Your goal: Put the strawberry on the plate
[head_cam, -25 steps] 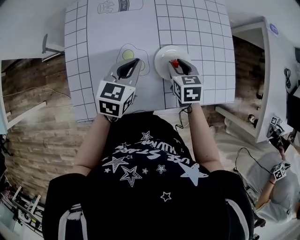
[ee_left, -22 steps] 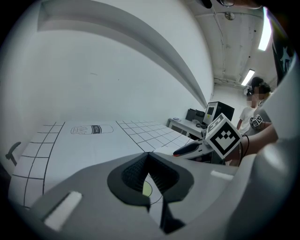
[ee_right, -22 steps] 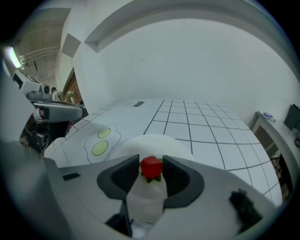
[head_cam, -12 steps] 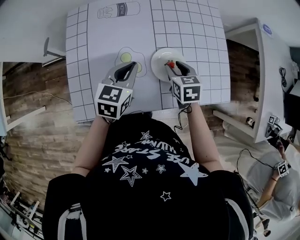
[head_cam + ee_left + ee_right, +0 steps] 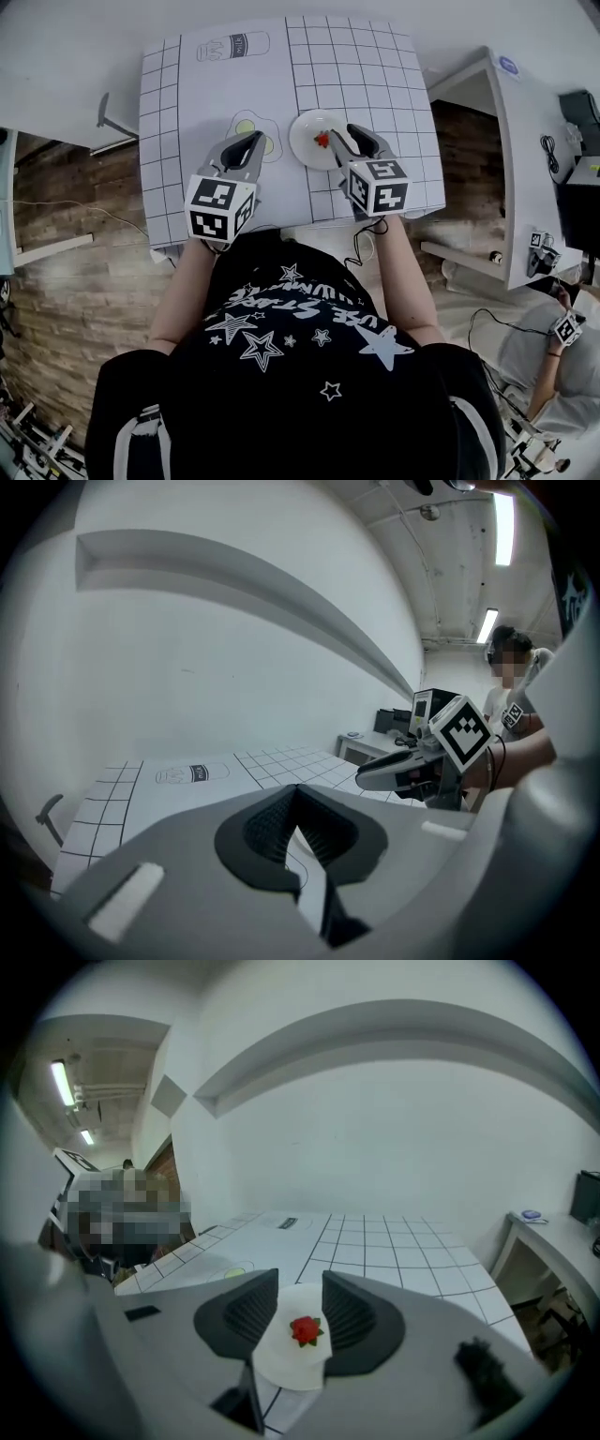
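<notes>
While spread wide apart and holding nothing, pull right claw (image 5: 300, 1279) back slowly; could bump plate (image 5: 281, 1358) just ahead and roll strawberry (image 5: 305, 1329) off.

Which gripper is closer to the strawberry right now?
Right. The right gripper sits just short of the strawberry on the plate, jaws open toward it; the left gripper is off to the plate's left.
</notes>
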Tool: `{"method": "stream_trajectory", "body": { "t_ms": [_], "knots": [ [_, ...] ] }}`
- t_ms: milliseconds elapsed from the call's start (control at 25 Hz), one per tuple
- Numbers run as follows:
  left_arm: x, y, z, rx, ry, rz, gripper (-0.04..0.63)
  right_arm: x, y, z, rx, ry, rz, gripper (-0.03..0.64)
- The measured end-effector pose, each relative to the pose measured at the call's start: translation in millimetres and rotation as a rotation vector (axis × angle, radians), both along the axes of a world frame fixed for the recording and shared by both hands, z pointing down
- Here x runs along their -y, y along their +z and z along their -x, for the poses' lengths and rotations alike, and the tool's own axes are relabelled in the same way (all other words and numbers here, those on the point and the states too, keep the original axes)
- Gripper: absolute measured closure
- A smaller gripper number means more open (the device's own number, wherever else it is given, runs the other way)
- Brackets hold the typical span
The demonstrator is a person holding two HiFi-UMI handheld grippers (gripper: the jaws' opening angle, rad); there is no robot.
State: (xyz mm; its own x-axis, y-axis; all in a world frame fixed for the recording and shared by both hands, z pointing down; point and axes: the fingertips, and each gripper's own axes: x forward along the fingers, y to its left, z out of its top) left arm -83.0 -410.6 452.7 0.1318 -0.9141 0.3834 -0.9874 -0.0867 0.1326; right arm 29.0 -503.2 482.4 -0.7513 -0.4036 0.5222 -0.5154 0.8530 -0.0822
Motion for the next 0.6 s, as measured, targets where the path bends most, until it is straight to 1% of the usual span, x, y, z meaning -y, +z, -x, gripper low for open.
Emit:
{"method": "stream_trajectory", "body": {
  "t_ms": [40,160,360,480,600],
  "knots": [
    [-2.9,-4.9,-1.9,0.006,-0.005,-0.01,0.586,-3.1,-5.7,-3.1,0.007,-0.004,-0.009,0.463],
    [-13.8,-17.2,-7.7,0.025,-0.019,-0.034,0.586,-15.1,-17.6,-12.0,0.025,-0.018,-0.031,0.537],
    [-39.8,-26.9,-26.2,0.038,-0.032,-0.04,0.586,-41.7,-26.5,-33.6,0.077,-0.022,-0.021,0.571],
    [-58.1,-27.8,-31.7,0.029,-0.062,-0.04,0.586,-55.5,-28.1,-44.1,0.119,-0.014,-0.018,0.588],
    [-77.5,-22.1,-32.7,0.03,-0.091,-0.016,0.586,-65.3,-26.4,-52.3,0.17,0.015,-0.012,0.598]
  ]
}}
